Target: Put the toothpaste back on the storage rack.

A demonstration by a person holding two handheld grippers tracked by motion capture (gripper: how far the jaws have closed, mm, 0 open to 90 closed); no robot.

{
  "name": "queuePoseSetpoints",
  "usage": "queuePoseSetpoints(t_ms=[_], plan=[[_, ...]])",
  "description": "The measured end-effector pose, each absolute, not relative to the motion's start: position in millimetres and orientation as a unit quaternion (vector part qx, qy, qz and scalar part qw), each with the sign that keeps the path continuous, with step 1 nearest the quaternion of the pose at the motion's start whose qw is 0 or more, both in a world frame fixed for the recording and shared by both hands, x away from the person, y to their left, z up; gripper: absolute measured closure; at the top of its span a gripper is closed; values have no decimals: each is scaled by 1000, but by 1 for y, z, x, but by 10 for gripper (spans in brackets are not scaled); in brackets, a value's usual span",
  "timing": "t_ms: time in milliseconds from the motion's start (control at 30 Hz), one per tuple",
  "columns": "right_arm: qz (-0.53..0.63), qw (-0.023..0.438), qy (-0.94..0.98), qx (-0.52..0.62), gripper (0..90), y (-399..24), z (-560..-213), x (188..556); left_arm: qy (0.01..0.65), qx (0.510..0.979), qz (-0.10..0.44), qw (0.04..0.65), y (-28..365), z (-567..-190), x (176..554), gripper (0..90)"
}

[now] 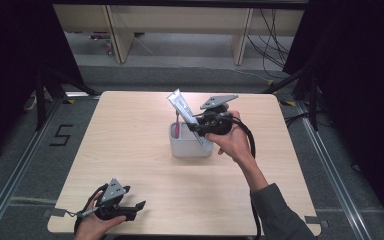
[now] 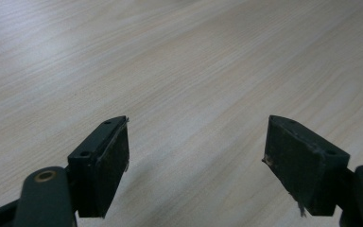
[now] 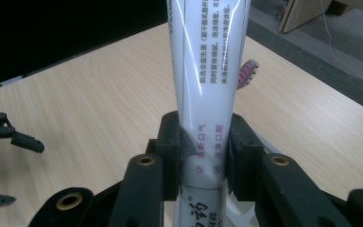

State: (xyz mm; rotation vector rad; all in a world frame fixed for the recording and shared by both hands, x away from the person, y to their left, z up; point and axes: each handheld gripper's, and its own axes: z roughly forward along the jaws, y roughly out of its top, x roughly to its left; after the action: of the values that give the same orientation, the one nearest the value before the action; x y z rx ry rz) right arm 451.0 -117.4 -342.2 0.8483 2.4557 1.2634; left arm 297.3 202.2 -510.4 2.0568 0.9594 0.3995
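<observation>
Your right gripper [image 1: 196, 126] is clamped on the white toothpaste tube [image 1: 182, 106], which tilts toward 11 o'clock over the grey cup [image 1: 190, 145] at the table's [image 1: 130, 150] centre. A pink toothbrush [image 1: 177, 127] stands in that cup. Your left gripper [image 1: 135, 207], at 7 o'clock, rests with jaws wide, nothing between them.

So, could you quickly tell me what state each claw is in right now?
Left claw: open, nothing between its jaws, low over the table.
Right claw: closed on the white tube, above the grey cup.
</observation>
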Motion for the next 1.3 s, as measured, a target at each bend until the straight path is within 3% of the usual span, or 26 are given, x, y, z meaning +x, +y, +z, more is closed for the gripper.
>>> queuePoseSetpoints(t_ms=[733, 1300], plan=[[479, 149, 802, 323, 711, -111, -339, 488, 380, 815, 158, 408, 202, -510, 298, 222], [500, 163, 784, 330, 711, -106, -366, 508, 377, 818, 158, 405, 202, -509, 297, 222]])
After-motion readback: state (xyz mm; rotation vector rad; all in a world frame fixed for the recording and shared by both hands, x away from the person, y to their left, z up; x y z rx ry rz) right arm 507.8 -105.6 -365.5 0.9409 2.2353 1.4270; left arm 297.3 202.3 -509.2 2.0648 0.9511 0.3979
